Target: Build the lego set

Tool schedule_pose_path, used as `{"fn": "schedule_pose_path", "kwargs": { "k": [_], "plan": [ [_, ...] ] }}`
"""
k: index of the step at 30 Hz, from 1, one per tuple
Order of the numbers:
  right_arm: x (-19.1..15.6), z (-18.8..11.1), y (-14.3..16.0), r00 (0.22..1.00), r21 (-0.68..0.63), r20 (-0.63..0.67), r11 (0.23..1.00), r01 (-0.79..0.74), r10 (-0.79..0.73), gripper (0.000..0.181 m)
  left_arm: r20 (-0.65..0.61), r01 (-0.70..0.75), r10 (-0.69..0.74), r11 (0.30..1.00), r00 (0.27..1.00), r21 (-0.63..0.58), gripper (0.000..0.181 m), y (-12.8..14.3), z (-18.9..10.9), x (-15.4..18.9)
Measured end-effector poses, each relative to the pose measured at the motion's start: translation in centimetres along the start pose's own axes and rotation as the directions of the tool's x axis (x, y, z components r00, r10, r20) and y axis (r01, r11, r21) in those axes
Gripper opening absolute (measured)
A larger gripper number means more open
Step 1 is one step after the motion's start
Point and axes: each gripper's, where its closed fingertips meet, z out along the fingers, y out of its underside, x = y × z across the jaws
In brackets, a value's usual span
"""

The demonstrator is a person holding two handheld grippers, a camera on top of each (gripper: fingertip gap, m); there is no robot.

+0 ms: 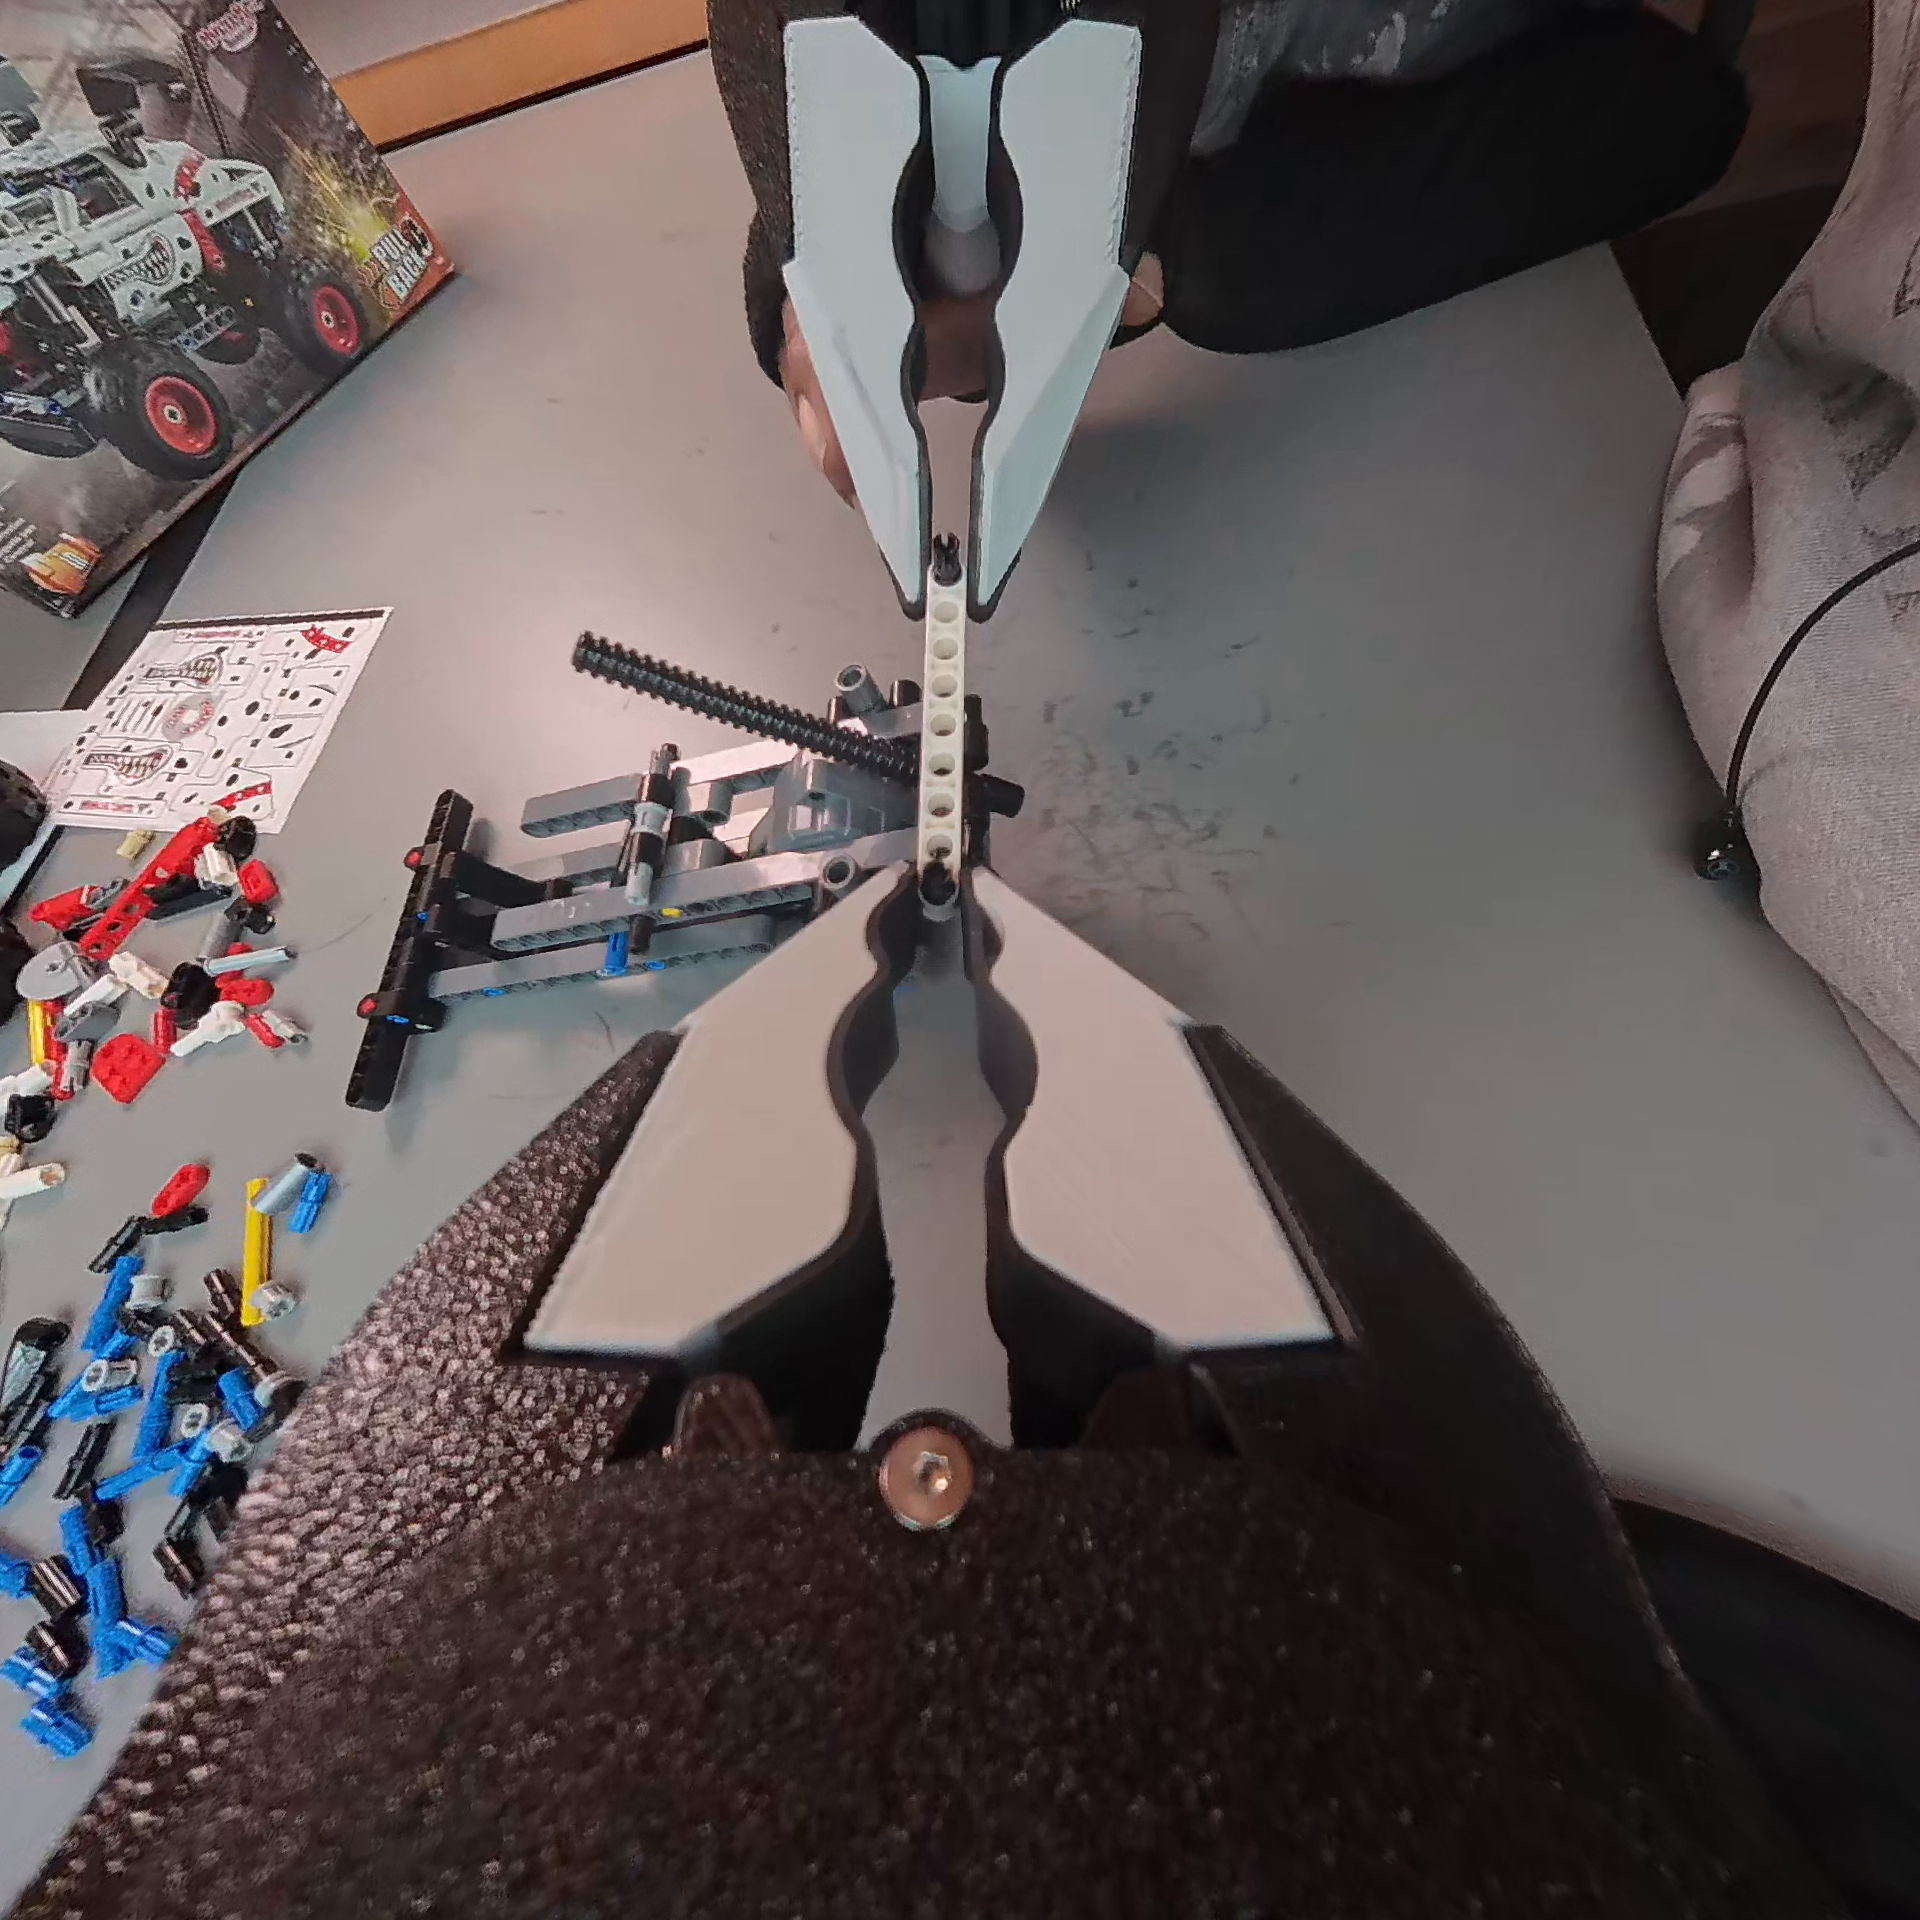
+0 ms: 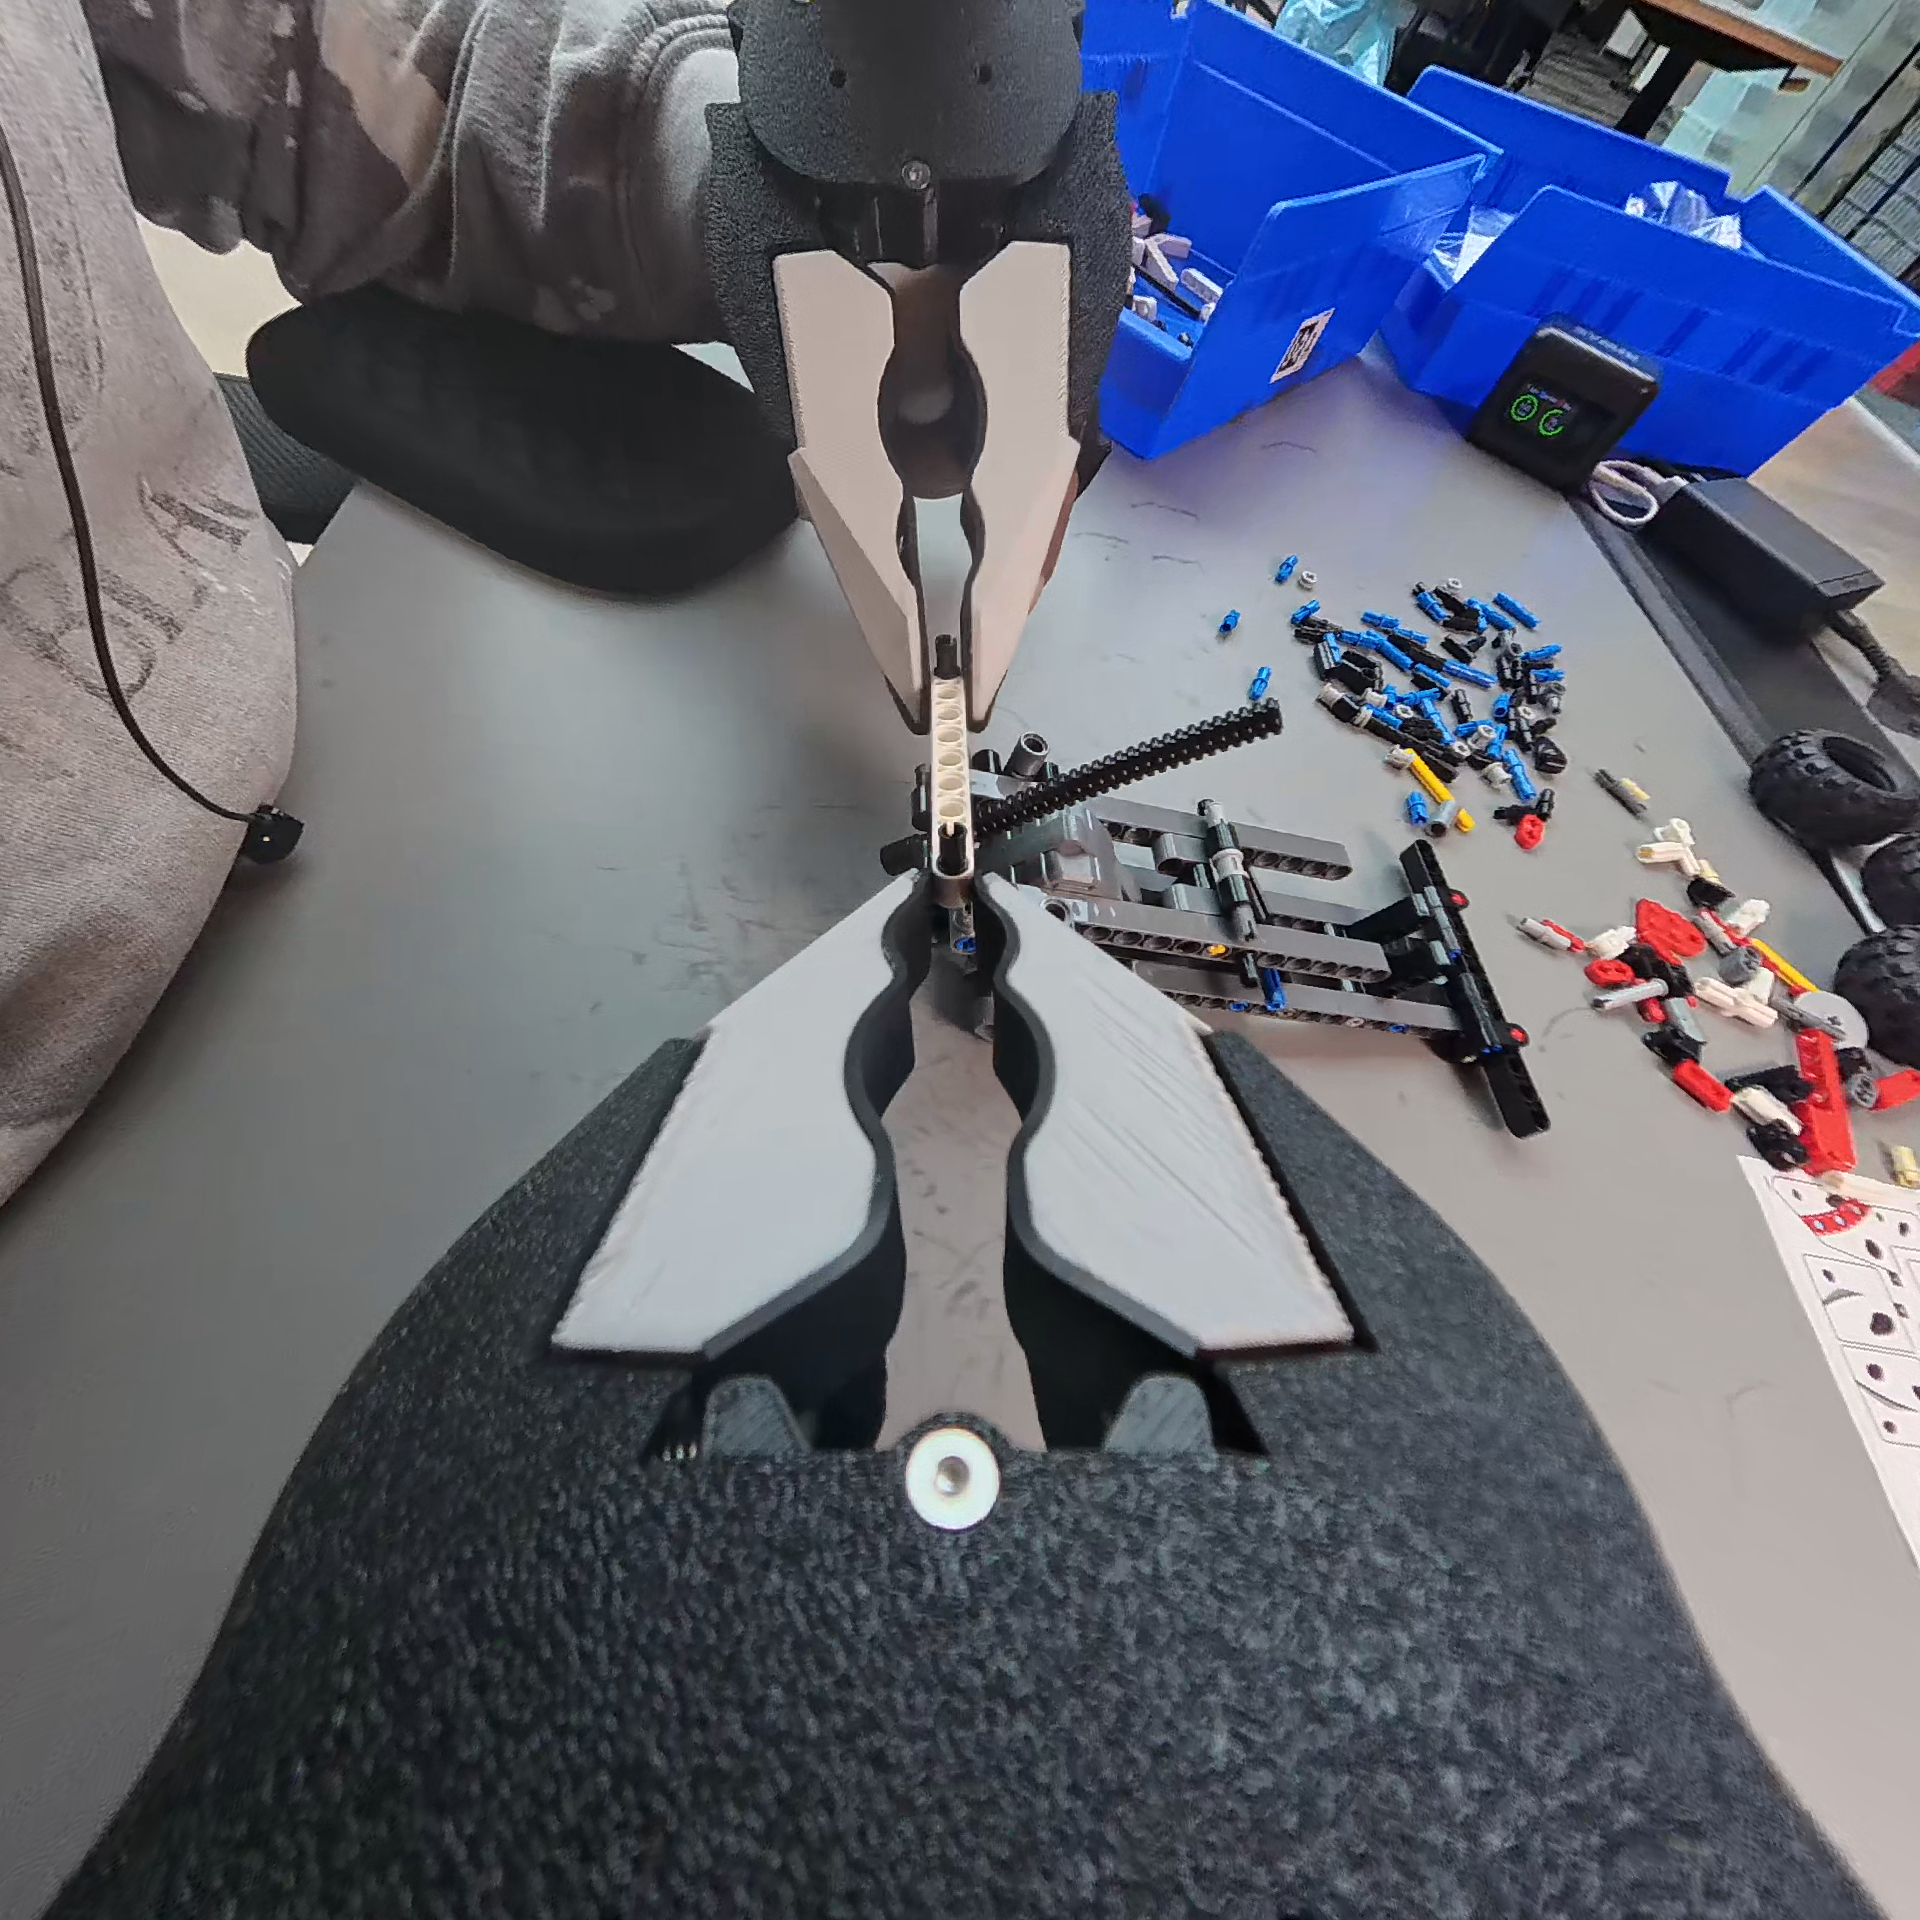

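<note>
My left gripper and right gripper each pinch one end of the long white holed plastic beam, held over the rear of the grey-and-black lego chassis on the grey table. Beam looks light, stiff and slick, so ends are the only grip. Black toothed rack crowds one side; bare table on the other gives room.

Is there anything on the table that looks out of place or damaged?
Nothing looks damaged. One black toothed bar lies slanted across the grey chassis instead of in line with its beams, so it seems not attached yet.
</note>
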Motion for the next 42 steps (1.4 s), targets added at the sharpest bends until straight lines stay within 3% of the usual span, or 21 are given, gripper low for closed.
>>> {"fn": "schedule_pose_path", "kwargs": {
  "k": [19, 24, 42],
  "plan": [
    [0.4, 0.2, 0.9, 0.999, -0.004, 0.006, 0.999, -0.039, 0.039, 0.007, 0.018, 0.015, -0.014, 1.000, 1.000, -0.003, 0.017, 0.0, -0.1, -0.6],
    [0.4, 0.2, 1.1, 1.000, -0.022, 0.009, 1.000, -0.022, 0.022, 0.007, 0.031, 0.012, -0.013, 1.000, 0.999, 0.012, 0.009, -0.5, -0.2, -0.6],
    [0.4, 0.1, 1.1, 1.000, -0.027, 0.001, 1.000, 0.000, 0.000, 0.007, 0.032, -0.010, 0.010, 1.000, 0.999, 0.008, 0.009, -0.4, 0.0, -0.2]
  ]
}}
